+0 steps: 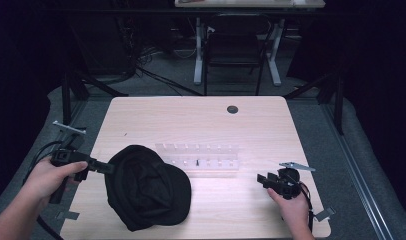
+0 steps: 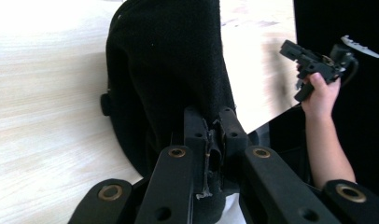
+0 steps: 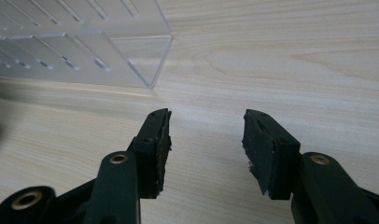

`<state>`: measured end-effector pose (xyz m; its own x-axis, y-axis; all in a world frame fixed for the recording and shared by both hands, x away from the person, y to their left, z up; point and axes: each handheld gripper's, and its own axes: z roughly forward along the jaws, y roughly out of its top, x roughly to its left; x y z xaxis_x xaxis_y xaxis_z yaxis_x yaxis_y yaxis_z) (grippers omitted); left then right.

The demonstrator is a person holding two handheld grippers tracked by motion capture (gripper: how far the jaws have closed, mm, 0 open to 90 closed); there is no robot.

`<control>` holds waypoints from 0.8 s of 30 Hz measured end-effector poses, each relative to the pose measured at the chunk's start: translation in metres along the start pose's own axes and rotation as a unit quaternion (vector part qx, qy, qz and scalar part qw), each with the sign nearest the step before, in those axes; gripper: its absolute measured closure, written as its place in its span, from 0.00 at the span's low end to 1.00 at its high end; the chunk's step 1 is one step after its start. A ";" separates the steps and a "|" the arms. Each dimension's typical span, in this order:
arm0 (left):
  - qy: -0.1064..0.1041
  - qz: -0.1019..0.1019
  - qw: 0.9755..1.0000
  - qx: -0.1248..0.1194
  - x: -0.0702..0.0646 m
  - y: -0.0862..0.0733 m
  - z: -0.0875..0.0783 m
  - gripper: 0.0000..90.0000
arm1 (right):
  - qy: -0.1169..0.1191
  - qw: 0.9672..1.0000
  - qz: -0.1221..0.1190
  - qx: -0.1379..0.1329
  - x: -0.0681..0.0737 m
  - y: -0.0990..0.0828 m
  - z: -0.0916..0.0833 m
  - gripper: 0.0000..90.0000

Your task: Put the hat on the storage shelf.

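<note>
Dark curtains ring the room, and a pale wooden table (image 1: 201, 120) sits lit in the middle of the high view, with a small round grommet (image 1: 232, 109) near its far edge. Down at lower centre-left of that frame lies the black cap (image 1: 146, 187), crown bulging, its left edge lifted off the wood. Over at the left the left gripper (image 1: 105, 167) has that edge: in the left gripper view the two black jaws are pressed together on a fold of the cap's fabric, and the cap (image 2: 173, 65) runs away up the middle of the frame over the light wood. Just beyond the cap, in the centre of the high view, stands a clear acrylic rack (image 1: 198, 157) with a row of slots, and its near edge is close to the cap's crown. At the lower right, the right gripper (image 1: 265, 180) hovers low over bare table, well apart from the cap. In the right gripper view the right gripper's jaws stand spread with nothing between them, and the rack's corner (image 3: 150, 65) shows at upper left.
</note>
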<state>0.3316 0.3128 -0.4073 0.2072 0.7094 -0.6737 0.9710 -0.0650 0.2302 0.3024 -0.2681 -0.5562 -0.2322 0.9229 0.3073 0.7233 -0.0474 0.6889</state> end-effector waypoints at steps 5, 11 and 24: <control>0.001 0.005 1.000 0.002 -0.010 0.005 -0.003 0.95 | 0.001 1.000 0.000 0.000 0.000 0.000 0.000 0.56; 0.014 0.014 1.000 0.006 -0.021 0.009 -0.004 0.95 | 0.002 1.000 0.001 -0.002 -0.001 0.000 0.000 0.56; 0.015 0.034 0.999 0.008 -0.049 0.017 -0.013 0.95 | 0.002 1.000 0.006 -0.001 -0.001 0.001 0.000 0.56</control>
<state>0.3360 0.2862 -0.3615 0.2692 0.7236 -0.6355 0.9567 -0.1251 0.2629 0.3030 -0.2693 -0.5560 -0.2262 0.9210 0.3171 0.7248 -0.0584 0.6865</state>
